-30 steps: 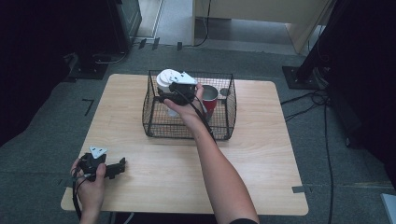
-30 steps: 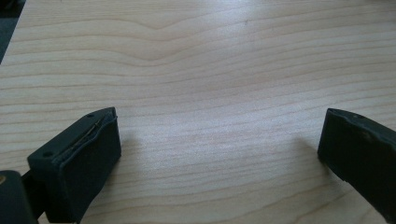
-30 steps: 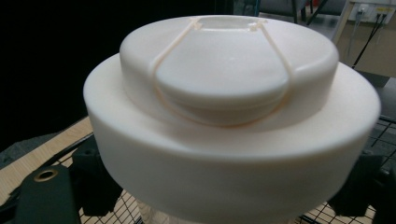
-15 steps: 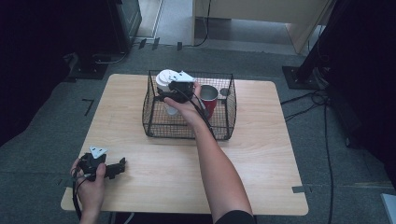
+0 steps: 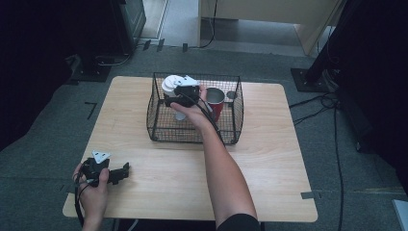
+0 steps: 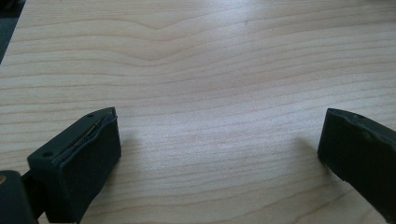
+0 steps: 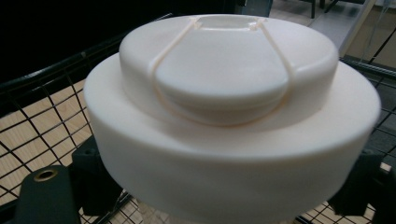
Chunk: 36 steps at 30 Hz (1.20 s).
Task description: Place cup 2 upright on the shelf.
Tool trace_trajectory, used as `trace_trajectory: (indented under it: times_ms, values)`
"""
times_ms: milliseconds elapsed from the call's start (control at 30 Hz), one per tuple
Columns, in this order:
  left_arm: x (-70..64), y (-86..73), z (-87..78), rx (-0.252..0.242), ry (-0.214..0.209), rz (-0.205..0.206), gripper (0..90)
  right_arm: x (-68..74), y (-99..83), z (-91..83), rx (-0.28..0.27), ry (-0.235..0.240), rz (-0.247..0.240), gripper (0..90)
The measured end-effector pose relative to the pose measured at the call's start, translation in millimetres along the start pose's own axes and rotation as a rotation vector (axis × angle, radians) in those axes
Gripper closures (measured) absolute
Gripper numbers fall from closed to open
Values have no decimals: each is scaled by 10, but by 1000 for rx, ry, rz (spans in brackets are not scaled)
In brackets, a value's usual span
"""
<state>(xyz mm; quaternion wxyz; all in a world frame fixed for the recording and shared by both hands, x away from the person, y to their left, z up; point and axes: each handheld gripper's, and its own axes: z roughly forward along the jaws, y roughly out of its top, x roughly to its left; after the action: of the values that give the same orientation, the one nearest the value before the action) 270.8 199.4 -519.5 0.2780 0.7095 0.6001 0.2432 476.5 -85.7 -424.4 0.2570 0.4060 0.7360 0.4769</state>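
High view shows your right gripper (image 5: 179, 96) clamped on the white lidded cup (image 5: 172, 85) above the wire basket (image 5: 159, 126), so tilting could snag its rim; left gripper (image 5: 126, 171) idles wide.

One wire basket (image 5: 159, 126) stands on the one counter (image 5: 269, 159). Two cups are in it: one white cup (image 5: 172, 84) with a lid between the right gripper's (image 5: 169, 102) fingers, and one red cup (image 5: 215, 102) just beside them. Two grippers are in hand; the left gripper (image 5: 126, 172) is well apart from the basket.
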Motion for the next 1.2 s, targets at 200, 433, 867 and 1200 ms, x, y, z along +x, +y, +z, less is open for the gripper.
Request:
trace_trajectory:
  times_ms: [200, 433, 867, 1200]
  values:
    - [-1, 0, 0, -1, -1, -1, 1, 8, 5, -22, 23, 35, 4, 160]
    - [-1, 0, 0, 0, 0, 0, 1, 0, 23, -68, 78, 60, 23, 147]
    - [-1, 0, 1, -1, 0, -1, 1, 33, 50, -142, 95, 74, -3, 65]
    - [-1, 0, 0, 0, 0, 0, 1, 38, 89, -214, 84, 50, 28, 57]
